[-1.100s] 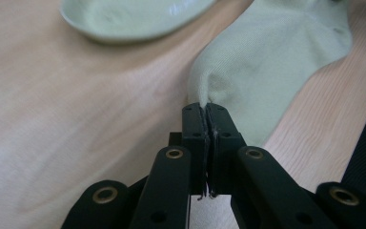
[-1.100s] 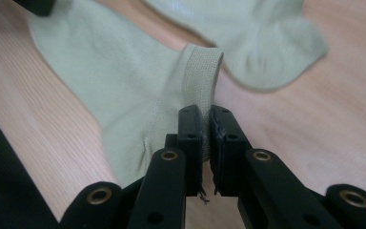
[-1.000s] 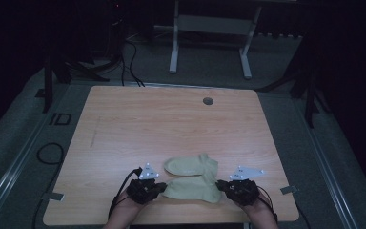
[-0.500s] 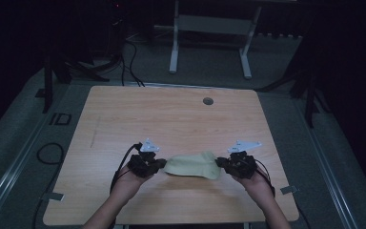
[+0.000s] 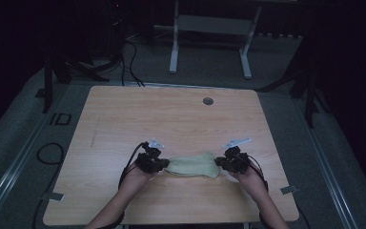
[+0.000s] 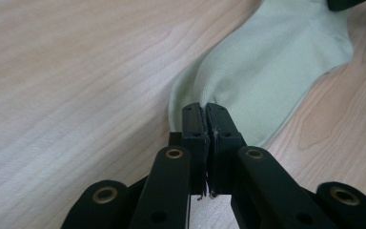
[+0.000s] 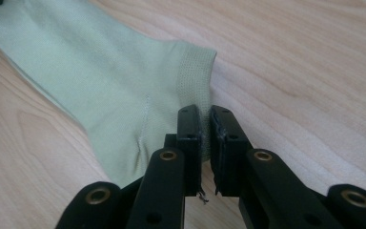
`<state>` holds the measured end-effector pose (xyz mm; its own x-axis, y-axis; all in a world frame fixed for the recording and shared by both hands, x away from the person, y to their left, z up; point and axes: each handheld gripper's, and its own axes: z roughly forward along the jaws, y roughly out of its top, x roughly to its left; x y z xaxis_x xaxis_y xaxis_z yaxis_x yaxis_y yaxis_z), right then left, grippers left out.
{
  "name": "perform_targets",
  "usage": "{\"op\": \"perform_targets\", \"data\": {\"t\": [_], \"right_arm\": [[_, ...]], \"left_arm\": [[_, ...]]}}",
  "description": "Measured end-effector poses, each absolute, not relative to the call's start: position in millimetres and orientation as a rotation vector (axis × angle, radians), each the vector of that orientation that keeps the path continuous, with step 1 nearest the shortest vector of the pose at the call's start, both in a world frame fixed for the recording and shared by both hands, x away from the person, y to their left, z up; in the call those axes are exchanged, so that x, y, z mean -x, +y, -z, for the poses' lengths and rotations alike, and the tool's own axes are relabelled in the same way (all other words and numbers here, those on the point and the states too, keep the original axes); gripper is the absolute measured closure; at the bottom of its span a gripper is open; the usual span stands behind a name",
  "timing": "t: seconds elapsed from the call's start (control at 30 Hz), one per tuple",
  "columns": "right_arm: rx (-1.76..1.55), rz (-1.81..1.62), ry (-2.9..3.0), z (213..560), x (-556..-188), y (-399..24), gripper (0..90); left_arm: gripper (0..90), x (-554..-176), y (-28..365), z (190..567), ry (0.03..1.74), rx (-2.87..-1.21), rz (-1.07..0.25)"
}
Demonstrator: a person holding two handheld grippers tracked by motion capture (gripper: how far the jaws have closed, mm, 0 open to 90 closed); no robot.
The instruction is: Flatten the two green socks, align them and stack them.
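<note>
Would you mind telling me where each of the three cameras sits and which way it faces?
High view: fixed above the person's side, looking forward and down on the table; forearms, left gripper and right gripper show.
Left gripper view: rides the left gripper, looking along its jaws, shut on the sock.
Right gripper view: rides the right gripper, jaws pinching the sock's cuff.
Shared: all three show the pale green sock and wooden tabletop.

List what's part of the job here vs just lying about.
In the job:
- pale green sock, stretched between both tools
- left tool, shut on the toe end
- right tool, shut on the cuff end

Lying about:
- wooden table
- round grommet
- cables on the floor
</note>
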<state>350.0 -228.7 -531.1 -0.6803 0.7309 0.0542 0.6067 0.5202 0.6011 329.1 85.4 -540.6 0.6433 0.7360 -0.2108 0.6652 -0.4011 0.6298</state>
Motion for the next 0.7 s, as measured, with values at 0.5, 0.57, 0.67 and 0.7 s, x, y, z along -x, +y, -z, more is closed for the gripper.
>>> {"op": "perform_targets", "data": {"t": [0.5, 0.57, 0.67, 0.7], "right_arm": [[-1.179, -0.879, 2.557, 541.8, -353.5, -231.8, 69.4], [-1.181, -0.896, 2.537, 537.2, -350.9, -232.8, 65.2], [-1.157, -0.941, 2.522, 525.7, -345.0, -232.1, 62.3], [-1.143, -0.961, 2.517, 521.3, -342.3, -230.5, 62.3]], "left_arm": [[70.0, -329.5, 86.9, 549.3, 1.080, -2.147, -0.092], [68.0, -325.8, 88.9, 542.1, 1.069, -2.112, -0.126], [66.5, -318.7, 88.8, 528.2, 1.033, -2.074, -0.194], [66.7, -316.8, 87.8, 525.2, 1.024, -2.068, -0.205]]}}
